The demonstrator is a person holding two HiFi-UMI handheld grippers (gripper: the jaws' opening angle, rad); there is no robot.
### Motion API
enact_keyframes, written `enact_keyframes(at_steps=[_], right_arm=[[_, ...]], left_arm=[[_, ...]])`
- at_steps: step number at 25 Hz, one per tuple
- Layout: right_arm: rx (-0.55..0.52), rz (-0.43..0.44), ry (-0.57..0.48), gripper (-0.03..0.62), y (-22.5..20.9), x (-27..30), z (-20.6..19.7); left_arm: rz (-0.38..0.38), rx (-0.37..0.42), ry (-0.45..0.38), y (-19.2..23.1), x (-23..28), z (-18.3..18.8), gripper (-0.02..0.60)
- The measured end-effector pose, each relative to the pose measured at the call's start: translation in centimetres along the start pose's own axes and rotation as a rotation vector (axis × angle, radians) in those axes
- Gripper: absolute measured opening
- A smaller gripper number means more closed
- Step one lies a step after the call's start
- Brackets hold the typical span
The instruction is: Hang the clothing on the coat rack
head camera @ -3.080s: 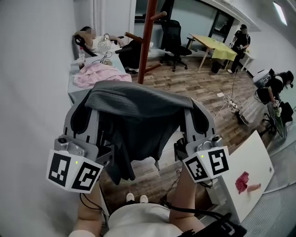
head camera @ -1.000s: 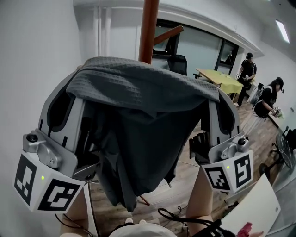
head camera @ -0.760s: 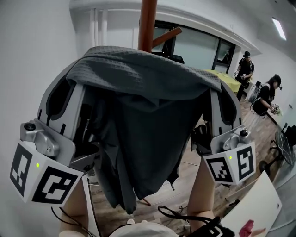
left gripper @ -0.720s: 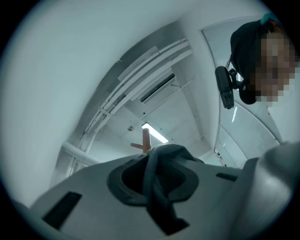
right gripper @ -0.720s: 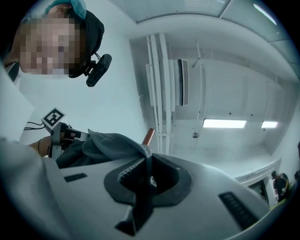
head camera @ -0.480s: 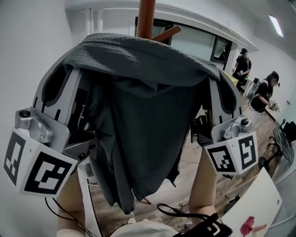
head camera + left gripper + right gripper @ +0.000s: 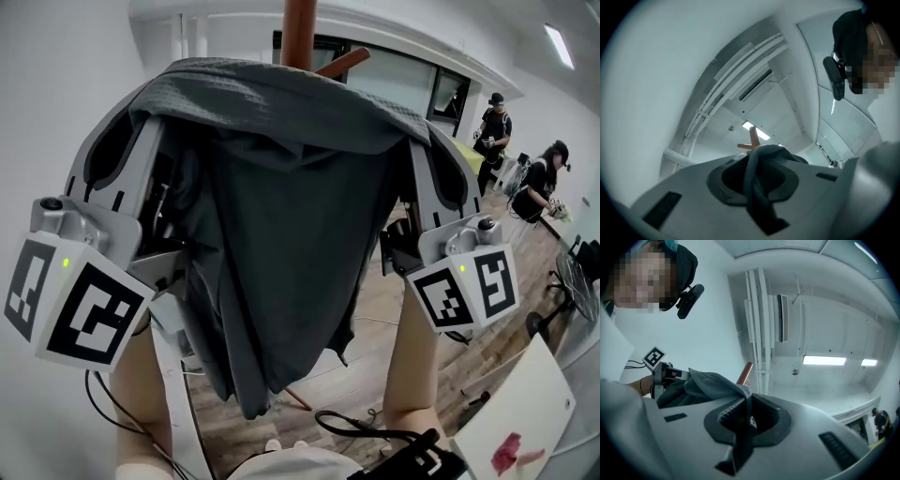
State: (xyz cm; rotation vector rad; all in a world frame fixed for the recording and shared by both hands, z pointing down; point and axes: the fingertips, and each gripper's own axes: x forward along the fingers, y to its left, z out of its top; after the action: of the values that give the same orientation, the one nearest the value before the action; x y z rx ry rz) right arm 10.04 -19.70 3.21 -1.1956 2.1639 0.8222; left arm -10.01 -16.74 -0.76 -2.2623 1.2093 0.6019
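Both claws are up high, with the shirt point(image 7: 281, 234) stretched between them.

Left gripper point(image 7: 758, 157): jaws nearly together, clamped on a bunched fold of grey cloth. The fold runs down through the gap and out at the near side.

Right gripper point(image 7: 746, 397): jaws closed on the other end of the shirt. A thin layer is pinched against the ribbed pad, and the rest spills off toward the left gripper.

Shirt: its top hem lies across the tips of both grippers and sags a little in the middle. The body hangs straight down between them, clear of the floor. The bottom hem is uneven, longest at the lower left.

Rack: the brown pole point(image 7: 298, 33) rises just behind the middle of the top hem. One peg point(image 7: 342, 64) angles up to the right, just above the cloth. I cannot tell whether the cloth touches the pole. The shirt is carried by the grippers, not by a peg.

Around: wood floor below, with a black cable point(image 7: 356, 427) near my feet. The corner of a white desk point(image 7: 548, 394) shows at lower right, with a pink item point(image 7: 511, 450) near its close edge. Two people point(image 7: 544, 183) stand at the far right of the room.
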Motion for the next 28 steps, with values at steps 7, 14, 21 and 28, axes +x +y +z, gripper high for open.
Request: enact_keyframes(at_steps=[7,14,21,28], right_arm=[[0.040,-0.008,0.050,0.031,0.0,1.8,-2.2],[0.044,0.001,0.093,0.031,0.5,2.1,-4.0],[0.050,-0.002,0.119,0.031,0.2,2.0,-5.0],[0.062,0.007,0.138,0.031,0.0,2.2,-5.8]], left_arm=[[0.024,-0.091,0.097,3.3,1.6,-2.7,0.055],[0.045,-0.107,0.138,4.5,1.4,-4.7,0.055],[0.052,-0.072,0.198,4.7,1.7,-6.2,0.055],[0.050,-0.076,0.229,4.6,2.0,-7.6,0.055]])
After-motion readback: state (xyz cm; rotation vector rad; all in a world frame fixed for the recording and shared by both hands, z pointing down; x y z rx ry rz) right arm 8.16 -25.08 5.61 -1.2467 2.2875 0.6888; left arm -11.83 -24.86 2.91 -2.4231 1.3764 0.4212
